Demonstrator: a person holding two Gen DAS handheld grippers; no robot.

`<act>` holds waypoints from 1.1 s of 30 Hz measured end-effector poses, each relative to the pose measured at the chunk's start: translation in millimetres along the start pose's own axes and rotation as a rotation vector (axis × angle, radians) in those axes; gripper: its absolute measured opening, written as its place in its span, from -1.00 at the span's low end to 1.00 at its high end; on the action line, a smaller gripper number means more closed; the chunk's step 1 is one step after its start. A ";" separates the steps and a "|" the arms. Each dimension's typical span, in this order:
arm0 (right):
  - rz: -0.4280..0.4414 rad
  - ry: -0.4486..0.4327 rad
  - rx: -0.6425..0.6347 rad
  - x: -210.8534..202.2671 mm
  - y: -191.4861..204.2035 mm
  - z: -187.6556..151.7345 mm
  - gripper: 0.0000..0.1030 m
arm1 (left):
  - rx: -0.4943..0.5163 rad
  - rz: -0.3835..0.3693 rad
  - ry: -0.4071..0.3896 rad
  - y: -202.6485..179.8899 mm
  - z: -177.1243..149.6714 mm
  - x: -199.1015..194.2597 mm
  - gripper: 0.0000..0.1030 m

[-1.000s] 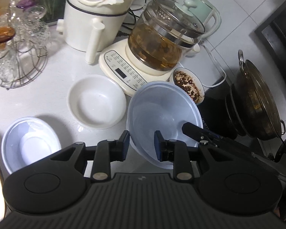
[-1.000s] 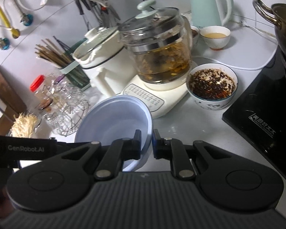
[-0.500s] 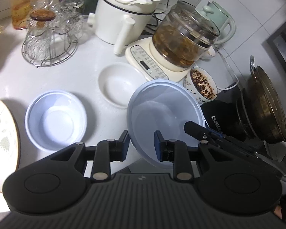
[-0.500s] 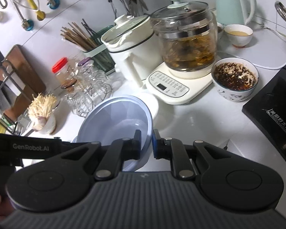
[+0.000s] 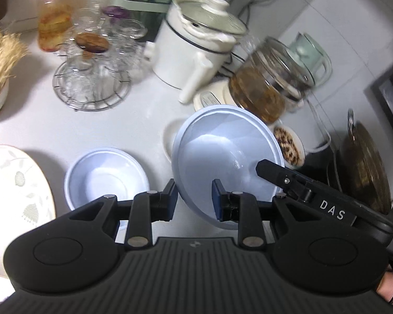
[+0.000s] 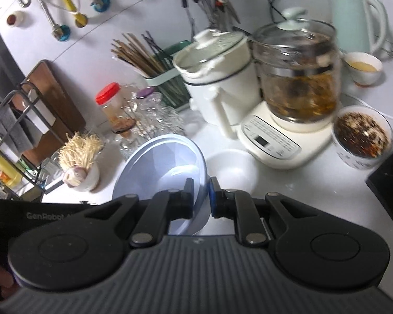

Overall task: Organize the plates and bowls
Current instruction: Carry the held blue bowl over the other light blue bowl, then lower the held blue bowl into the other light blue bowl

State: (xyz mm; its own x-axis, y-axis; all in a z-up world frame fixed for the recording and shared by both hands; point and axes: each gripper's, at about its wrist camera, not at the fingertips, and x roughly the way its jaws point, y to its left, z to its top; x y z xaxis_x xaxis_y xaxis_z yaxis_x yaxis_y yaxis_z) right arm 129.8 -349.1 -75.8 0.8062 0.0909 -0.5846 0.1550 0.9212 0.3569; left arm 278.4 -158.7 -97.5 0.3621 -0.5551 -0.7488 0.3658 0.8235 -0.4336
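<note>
A large pale blue bowl point(image 5: 222, 151) hangs tilted above the white counter, gripped from two sides. My left gripper point(image 5: 194, 200) is shut on its near rim, one finger outside the wall and one inside. My right gripper point(image 6: 200, 196) is shut on the rim of the same large blue bowl point(image 6: 165, 162); one of its fingers point(image 5: 275, 174) reaches in from the right in the left wrist view. On the counter below sit a smaller blue bowl point(image 5: 104, 175) and a white bowl point(image 6: 230, 167), which the held bowl partly hides in the left wrist view. A patterned plate point(image 5: 13, 196) lies far left.
Behind stand a wire rack of glasses point(image 5: 91, 83), a red-lidded jar point(image 5: 55, 18), a white pot point(image 5: 196, 49) and a glass kettle on its base point(image 6: 296, 78). A bowl of spices point(image 6: 361, 136) and a lidded wok point(image 5: 364, 167) on the black stove point(image 6: 390, 180) are at the right.
Both grippers have carried the large blue bowl leftward and a little up. The smaller blue bowl and the patterned plate have come further into the left wrist view. Both grips are unchanged.
</note>
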 end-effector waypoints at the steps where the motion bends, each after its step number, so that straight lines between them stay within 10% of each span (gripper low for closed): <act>1: 0.002 0.003 -0.010 2.7 4.7 1.9 -0.72 | -0.017 0.000 -0.006 5.3 1.9 -1.7 -0.40; 16: 0.086 0.175 -0.118 60.8 53.9 14.0 -0.72 | -0.233 0.060 -0.097 78.2 6.9 -19.8 -0.40; 33: 0.057 0.356 -0.148 117.7 63.1 -24.8 -0.72 | -0.362 0.092 -0.009 135.2 -13.4 19.3 -0.40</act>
State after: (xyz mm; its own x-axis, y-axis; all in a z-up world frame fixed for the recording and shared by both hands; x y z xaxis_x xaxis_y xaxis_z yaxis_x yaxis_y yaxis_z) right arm 220.3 -270.9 -140.2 0.5586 0.2453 -0.7924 0.0104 0.9531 0.3024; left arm 323.4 -56.5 -177.3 0.3874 -0.4766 -0.7892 0.0051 0.8571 -0.5151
